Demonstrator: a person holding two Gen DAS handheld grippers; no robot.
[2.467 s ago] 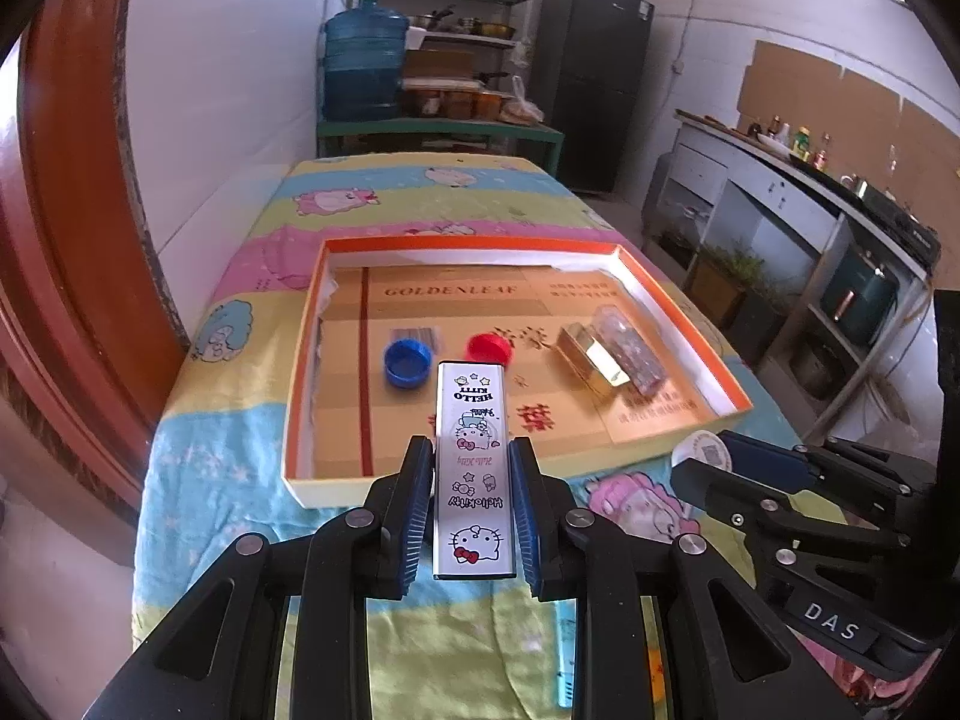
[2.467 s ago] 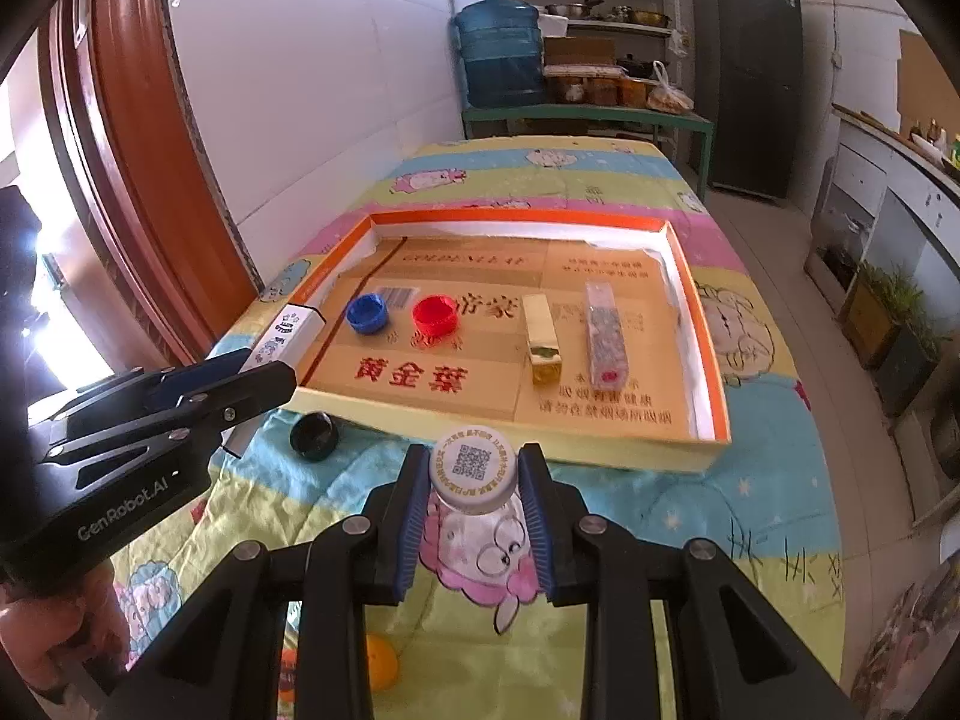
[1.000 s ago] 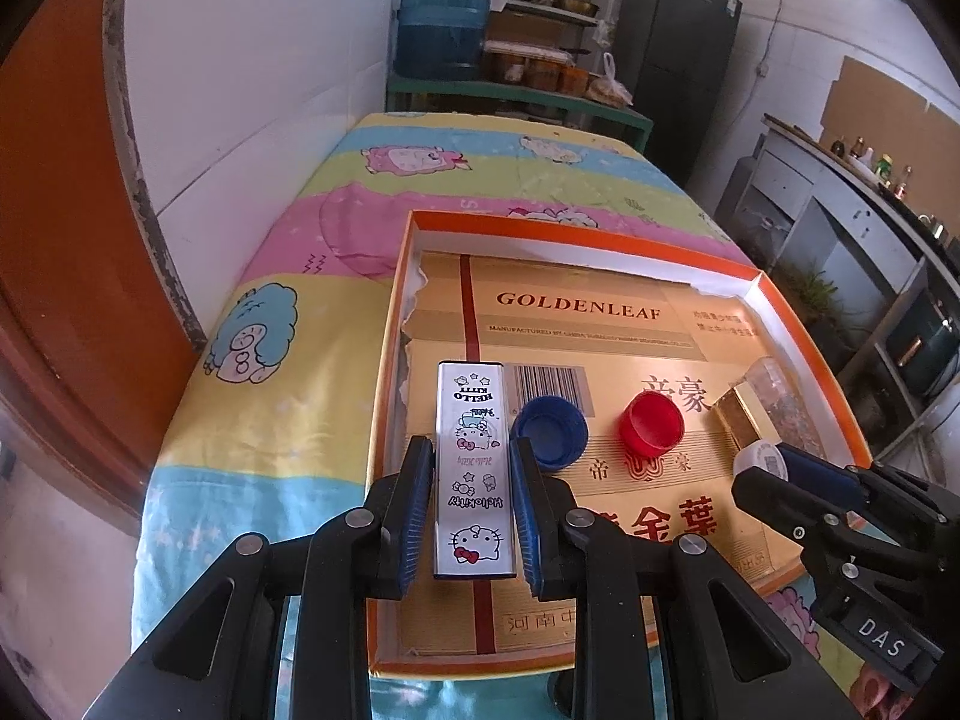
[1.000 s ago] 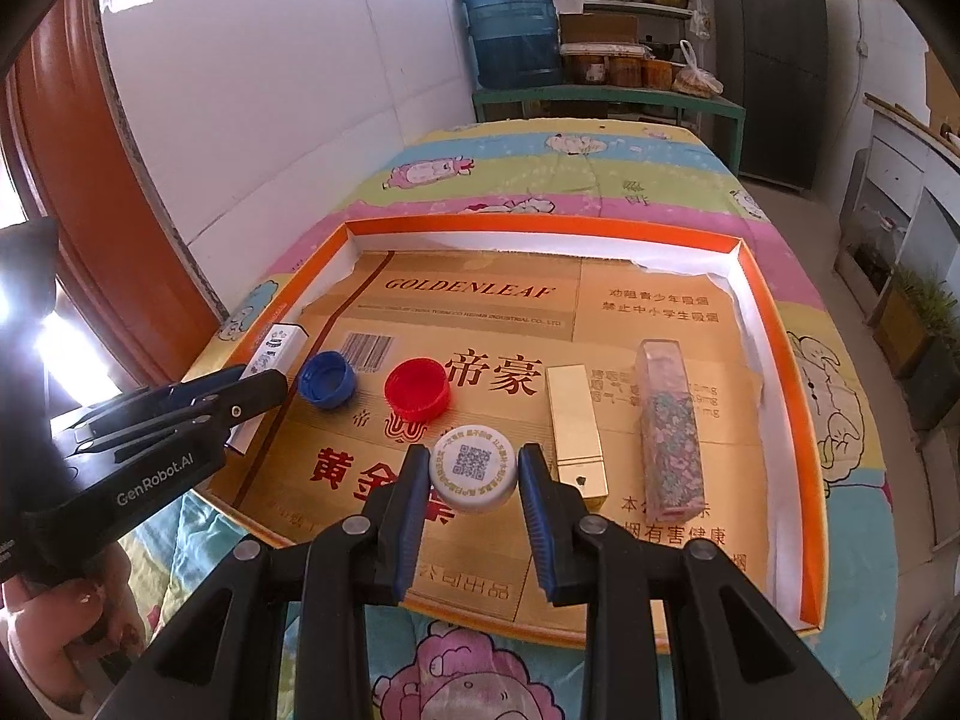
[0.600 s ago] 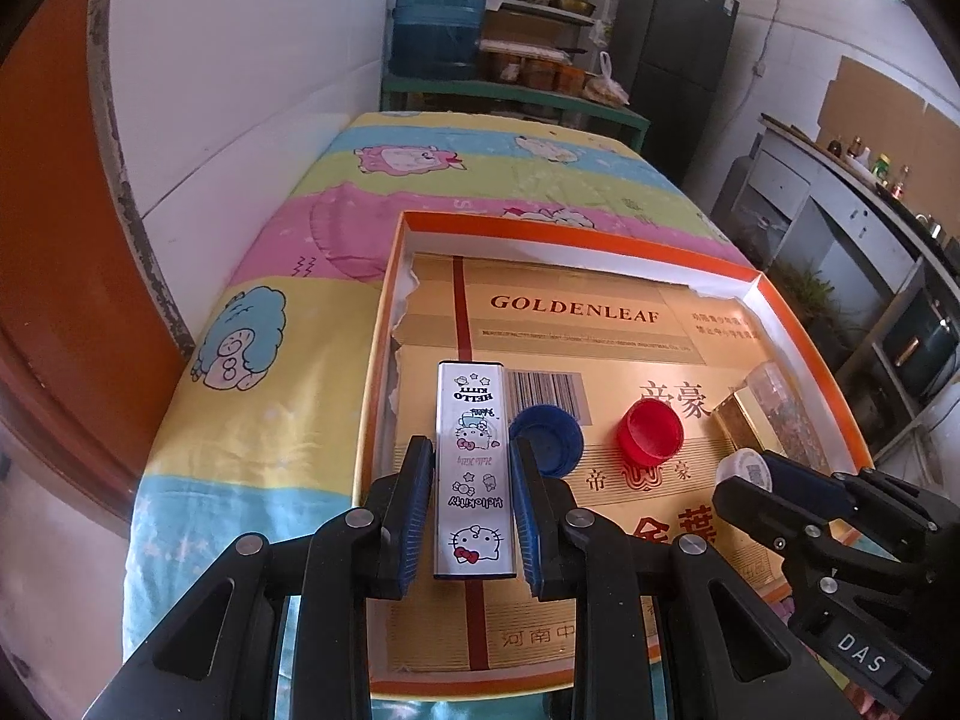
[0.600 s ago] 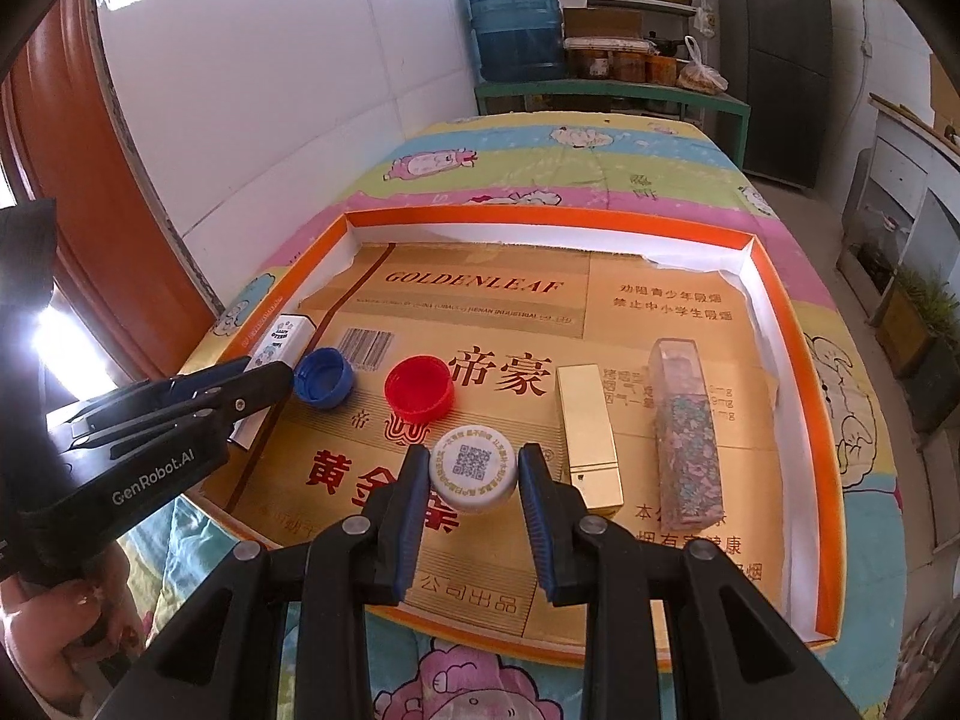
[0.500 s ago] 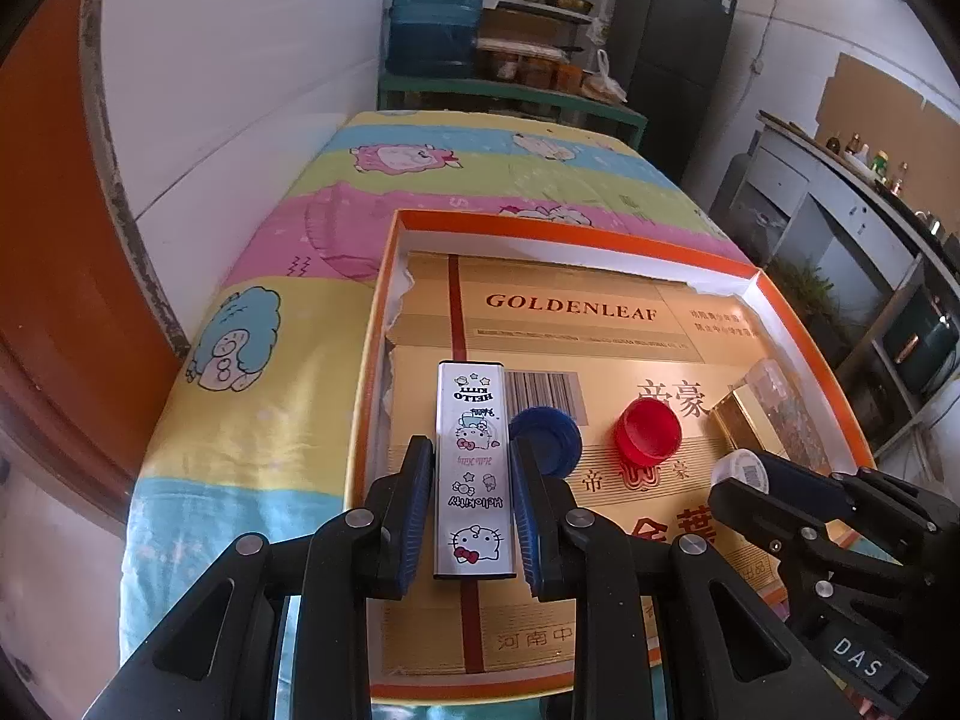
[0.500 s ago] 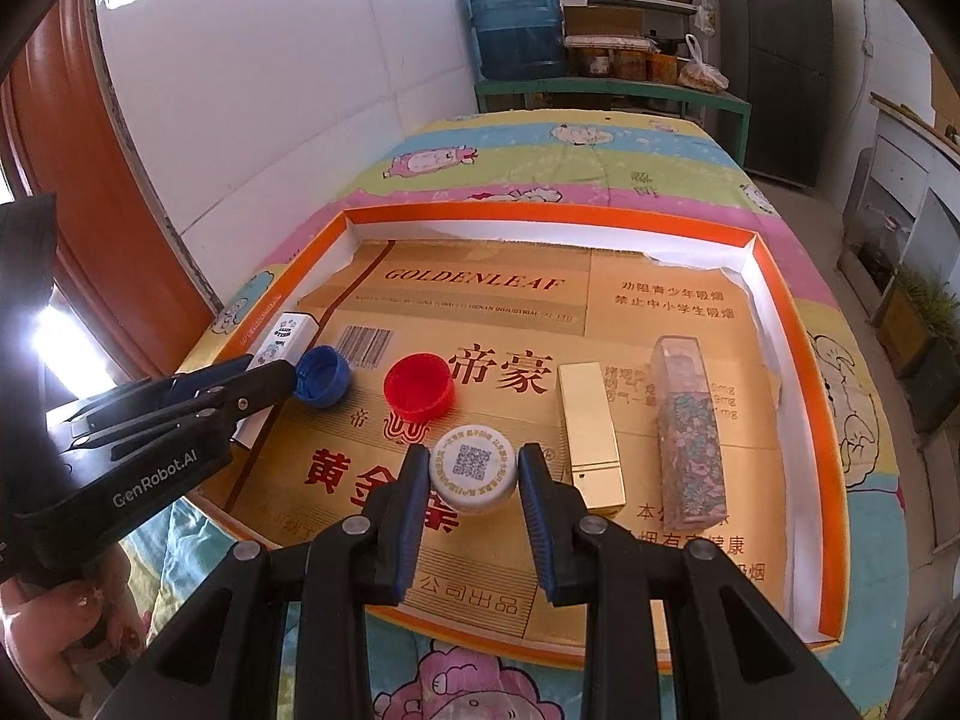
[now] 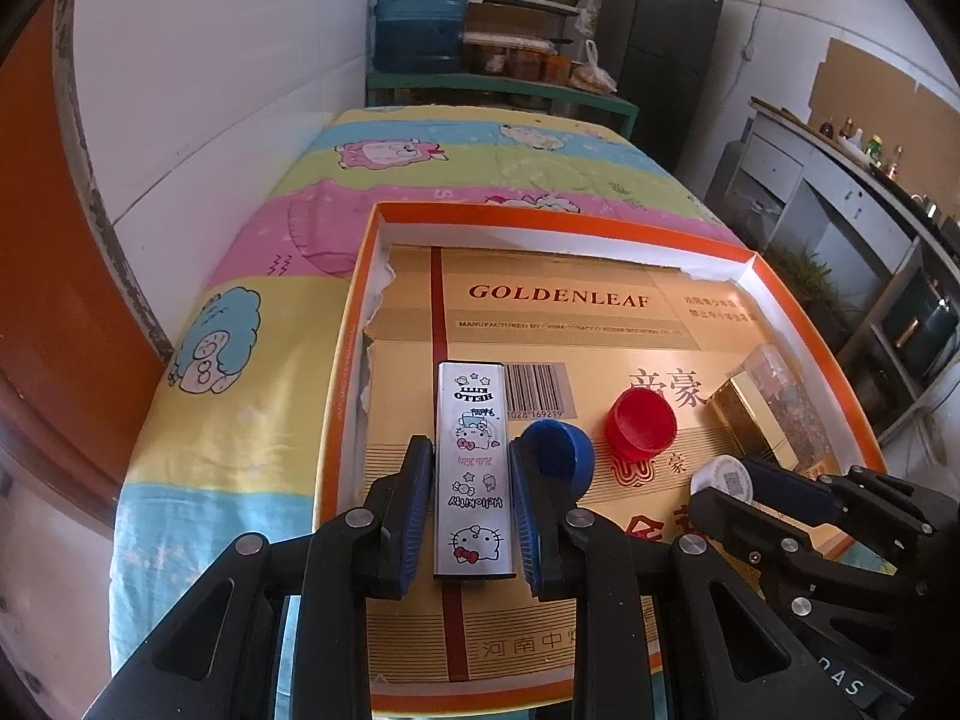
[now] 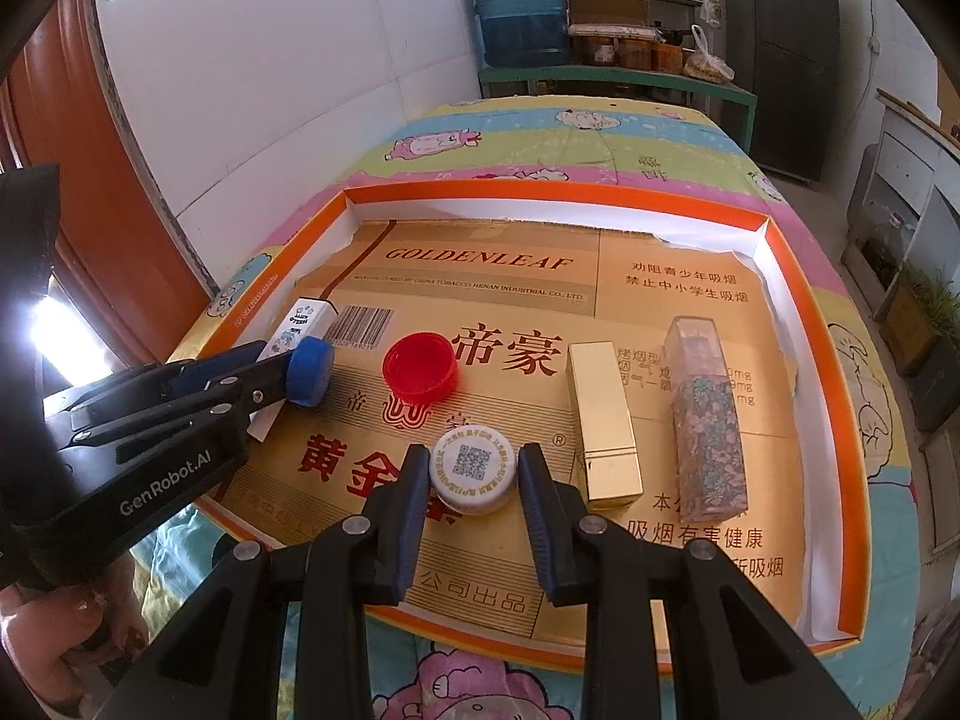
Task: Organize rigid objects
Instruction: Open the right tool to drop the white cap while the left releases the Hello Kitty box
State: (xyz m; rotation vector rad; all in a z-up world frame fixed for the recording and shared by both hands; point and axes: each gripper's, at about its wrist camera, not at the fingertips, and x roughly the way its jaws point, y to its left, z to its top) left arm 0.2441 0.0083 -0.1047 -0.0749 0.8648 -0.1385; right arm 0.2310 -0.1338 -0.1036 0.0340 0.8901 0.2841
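Background elements. Upper centre of both views: a blue water jug (image 9: 423, 18) standing on a green shelf unit (image 9: 504, 87) that also carries jars and pans. Upper right: a black refrigerator (image 10: 786, 42). Left edge: a white wall (image 10: 288, 72) beside an orange-brown door frame (image 9: 42, 240). Centre: a cartoon-print cloth (image 9: 264, 324) in pink, yellow and blue bands covering the desk. Right edge of the left view: a counter (image 9: 840, 180) bearing small bottles, with potted plants (image 10: 930, 300) at floor level.
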